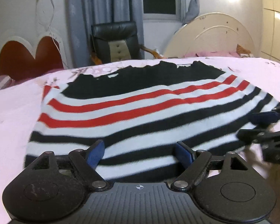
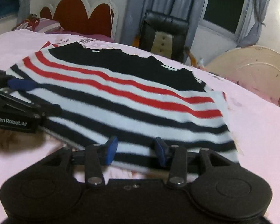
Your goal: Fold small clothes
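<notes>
- The left gripper (image 1: 139,154) is hovering at the near hem of the jumper (image 1: 140,108), its blue pads (image 1: 95,154) standing wide apart — released, with striped knit showing between them but nothing pinched.
- The right gripper (image 2: 135,150) is sitting at the same hem further along, jaws narrower; cloth is lying between its pads (image 2: 111,150), yet they are not visibly pressing on it, so I am reading it as released too.
- The jumper is lying spread flat on the pink bedsheet (image 1: 11,112), hem nearest the grippers, navy and white stripes first, then red ones, then the solid dark chest and neckline farthest off.
- It is looking like a soft, light knit — limp, with no stiffness, so it will be sagging and stretching wherever it is not supported, and gripping the sheet a little as it drags.
- The hem corners are looking like the sensible places to pinch, both layers together, one gripper per corner, so the fold is going over evenly.
- Beyond the bed, a dark chair (image 1: 114,39) is standing before grey curtains (image 1: 102,1).
</notes>
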Tool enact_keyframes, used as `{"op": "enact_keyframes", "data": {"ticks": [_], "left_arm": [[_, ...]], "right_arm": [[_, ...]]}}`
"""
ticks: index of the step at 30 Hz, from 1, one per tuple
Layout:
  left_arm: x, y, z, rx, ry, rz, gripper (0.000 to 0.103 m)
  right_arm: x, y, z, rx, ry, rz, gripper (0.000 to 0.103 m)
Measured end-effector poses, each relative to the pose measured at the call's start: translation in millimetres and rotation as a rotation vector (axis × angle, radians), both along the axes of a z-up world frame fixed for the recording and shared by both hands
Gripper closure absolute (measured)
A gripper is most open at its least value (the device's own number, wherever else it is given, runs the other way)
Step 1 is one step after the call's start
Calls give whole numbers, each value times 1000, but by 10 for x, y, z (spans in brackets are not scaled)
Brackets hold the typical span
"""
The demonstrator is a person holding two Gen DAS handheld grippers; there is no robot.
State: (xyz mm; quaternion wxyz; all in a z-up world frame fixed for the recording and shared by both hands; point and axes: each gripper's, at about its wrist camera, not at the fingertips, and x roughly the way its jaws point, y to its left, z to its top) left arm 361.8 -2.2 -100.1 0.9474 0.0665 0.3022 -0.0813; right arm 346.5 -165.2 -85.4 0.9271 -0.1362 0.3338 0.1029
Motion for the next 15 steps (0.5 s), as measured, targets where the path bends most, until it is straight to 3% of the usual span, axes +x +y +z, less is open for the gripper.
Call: {"op": "enact_keyframes", "data": {"ticks": [7, 11, 13, 15], "left_arm": [[-83, 443, 73, -13, 5, 78, 21], [-114, 625, 86, -12, 1, 119, 21], [-143, 714, 68, -48, 2, 141, 21], [-136, 745, 15, -65, 13, 152, 21]], "right_arm": [[-81, -218, 122, 24, 31, 49, 62], [-81, -536, 241, 33, -18, -91, 72], [-49, -764, 164, 38, 32, -178, 73], [-83, -905, 77, 64, 53, -172, 73]]}}
